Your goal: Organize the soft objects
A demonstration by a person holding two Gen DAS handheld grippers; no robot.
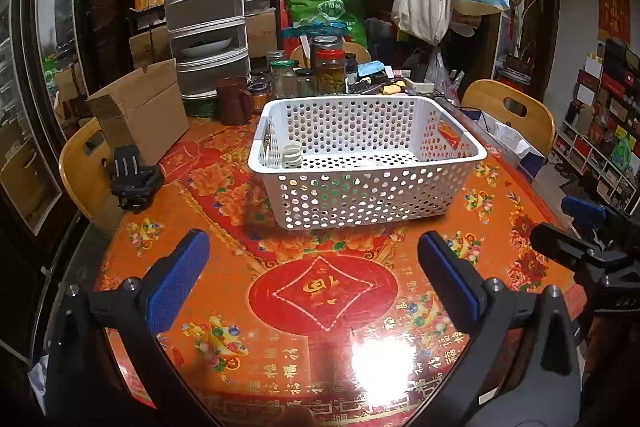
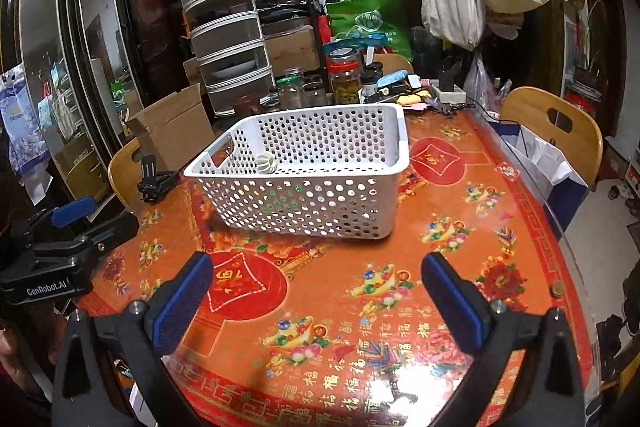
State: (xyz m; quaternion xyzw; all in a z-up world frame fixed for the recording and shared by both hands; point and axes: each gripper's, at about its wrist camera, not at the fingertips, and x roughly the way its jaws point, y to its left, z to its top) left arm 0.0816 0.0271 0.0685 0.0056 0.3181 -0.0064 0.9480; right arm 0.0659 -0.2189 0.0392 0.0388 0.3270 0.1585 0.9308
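A white perforated plastic basket (image 1: 372,183) stands on the orange-red patterned table (image 1: 320,307); it also shows in the right wrist view (image 2: 304,203). A small cream ribbed soft object (image 1: 291,155) lies inside at its left wall, seen too in the right wrist view (image 2: 266,163). Something green and white shows dimly through the basket's holes. My left gripper (image 1: 314,267) is open and empty, hovering over the table in front of the basket. My right gripper (image 2: 318,287) is open and empty, also short of the basket. Each gripper appears at the edge of the other's view.
A cardboard box (image 1: 140,111), a stacked food cover tower (image 1: 204,11), a brown mug (image 1: 234,99) and several glass jars (image 1: 330,67) crowd the table's far side. A black clamp stand (image 1: 134,175) sits at the left. Wooden chairs (image 1: 508,107) surround the table.
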